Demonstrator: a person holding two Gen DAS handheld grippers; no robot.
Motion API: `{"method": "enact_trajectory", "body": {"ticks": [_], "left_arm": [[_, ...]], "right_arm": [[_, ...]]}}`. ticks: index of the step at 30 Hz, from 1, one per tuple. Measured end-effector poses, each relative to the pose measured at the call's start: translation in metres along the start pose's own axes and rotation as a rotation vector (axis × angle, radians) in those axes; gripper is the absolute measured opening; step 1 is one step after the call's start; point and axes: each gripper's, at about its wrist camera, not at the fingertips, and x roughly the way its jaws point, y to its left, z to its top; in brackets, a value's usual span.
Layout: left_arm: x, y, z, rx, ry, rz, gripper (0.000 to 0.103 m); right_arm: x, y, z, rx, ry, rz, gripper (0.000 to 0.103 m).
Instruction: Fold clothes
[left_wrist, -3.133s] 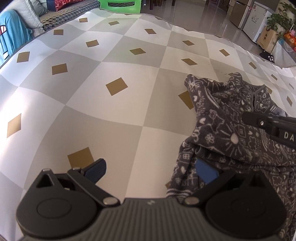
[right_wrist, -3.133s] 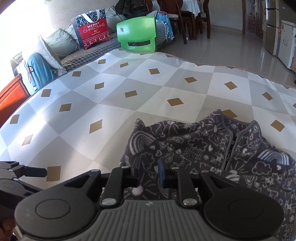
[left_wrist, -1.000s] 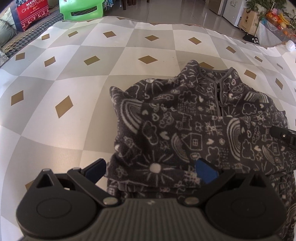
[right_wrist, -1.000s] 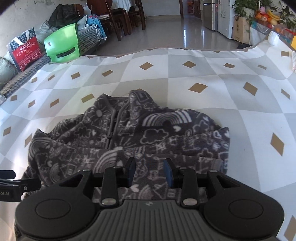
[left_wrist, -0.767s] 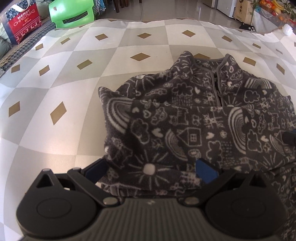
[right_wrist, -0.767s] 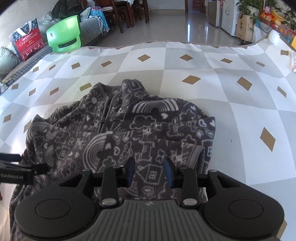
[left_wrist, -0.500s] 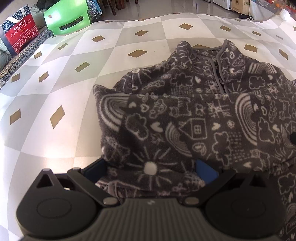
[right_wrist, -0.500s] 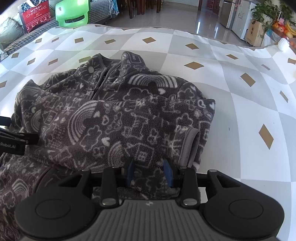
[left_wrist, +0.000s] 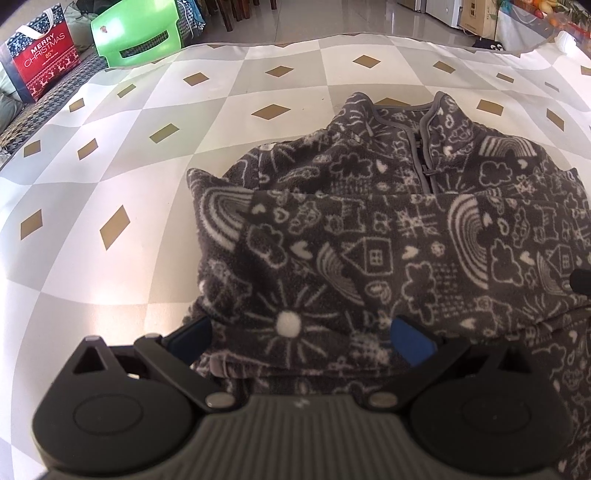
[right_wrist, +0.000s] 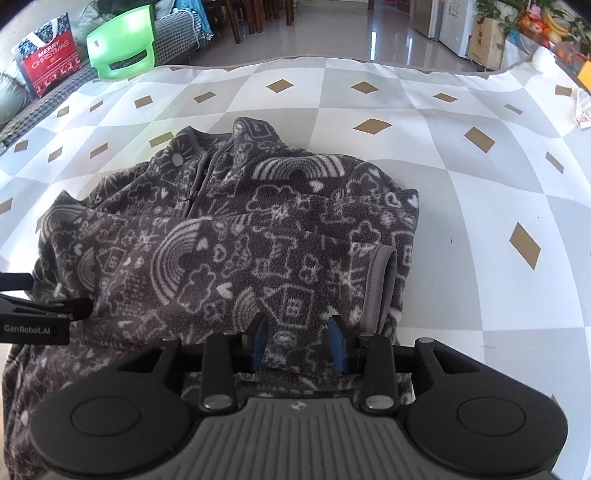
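While the dark grey patterned fleece jacket (left_wrist: 369, 229) is lying on the checked grey-and-white mat (left_wrist: 122, 155), collar toward the far side and its near part folded up over the zipped front, both grippers are hovering over its near edge. The left gripper (left_wrist: 301, 338) is standing wide apart, its blue pads straddling the fleece fold without pressing it. The right gripper (right_wrist: 297, 341) is sitting narrower, fabric bunched between its pads, just left of the grey-trimmed sleeve cuff (right_wrist: 380, 280); whether it is pinching I cannot tell.
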Motion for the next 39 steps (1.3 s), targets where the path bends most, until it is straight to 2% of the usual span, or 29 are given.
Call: {"method": "enact_trajectory", "body": {"ticks": [3,4,8,13,17,20,26,32,39], "left_arm": [[-0.010,0.000,-0.004,-0.015,-0.006,-0.012,0.103],[-0.014,0.000,-0.006,-0.016,-0.010,-0.021,0.103],[-0.033,-0.007,-0.014,0.030,-0.041,-0.017,0.103],[-0.062,-0.004,-0.024,0.041,-0.089,-0.018,0.103],[-0.084,0.000,-0.030,0.024,-0.130,-0.026,0.103],[-0.092,0.003,-0.040,0.003,-0.133,-0.022,0.103],[-0.095,0.001,-0.062,-0.012,-0.090,-0.040,0.103],[-0.101,-0.001,-0.079,-0.013,-0.090,-0.039,0.103],[-0.104,0.003,-0.095,-0.034,-0.071,-0.060,0.103]], "right_arm": [[-0.011,0.008,-0.003,0.008,0.001,-0.016,0.036],[-0.016,0.011,-0.003,0.005,0.000,-0.020,0.040],[-0.036,0.024,-0.009,-0.011,-0.015,-0.040,0.044],[-0.058,0.032,-0.020,0.018,0.003,-0.086,0.046],[-0.076,0.034,-0.035,0.028,-0.016,-0.115,0.046],[-0.088,0.033,-0.046,0.058,-0.027,-0.115,0.046],[-0.100,0.031,-0.062,0.104,-0.028,-0.128,0.046],[-0.103,0.027,-0.072,0.162,-0.005,-0.079,0.046],[-0.108,0.037,-0.089,0.129,-0.001,-0.098,0.046]]}}
